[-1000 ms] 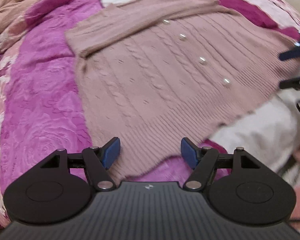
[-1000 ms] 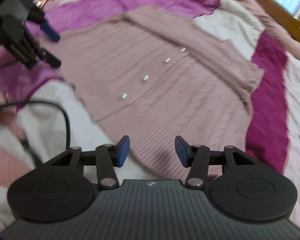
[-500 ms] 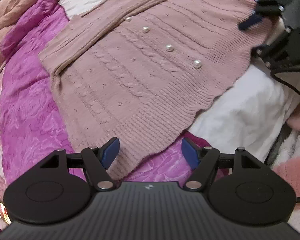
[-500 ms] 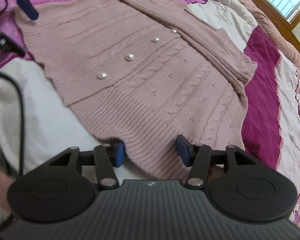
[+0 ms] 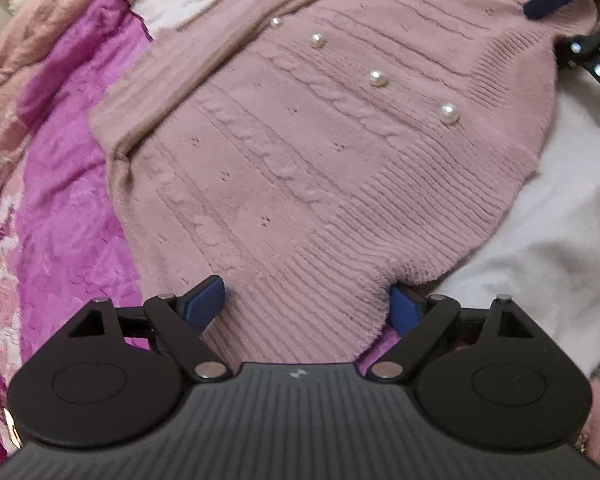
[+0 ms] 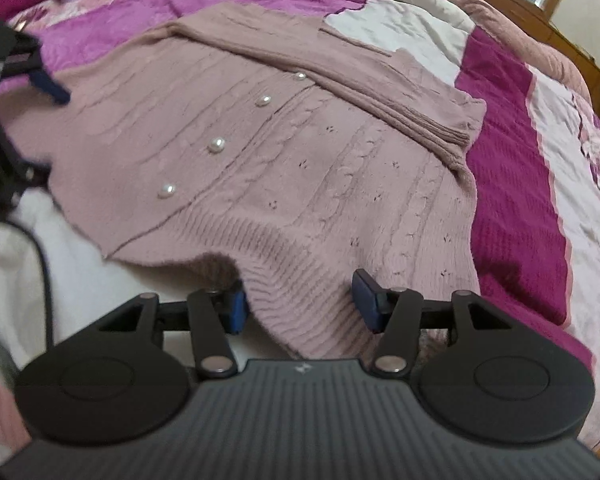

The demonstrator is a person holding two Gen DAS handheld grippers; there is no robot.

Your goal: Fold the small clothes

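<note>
The cardigan (image 5: 300,152) lies spread flat, buttons up, on the quilt (image 5: 68,208), its ribbed hem hanging partly over a white cloth (image 5: 548,216) at the near edge. Since a second ago both grippers have dropped closer to that hem, one at each bottom corner. The left gripper (image 5: 306,304) has just been widening its jaws, and the hem now sits between them, unpinched. The right gripper (image 6: 300,300) stands about half apart, straddling the other corner, its pads not pressing either. This looks like the approach to a two-corner grab, so the first fold is not yet begun.
</note>
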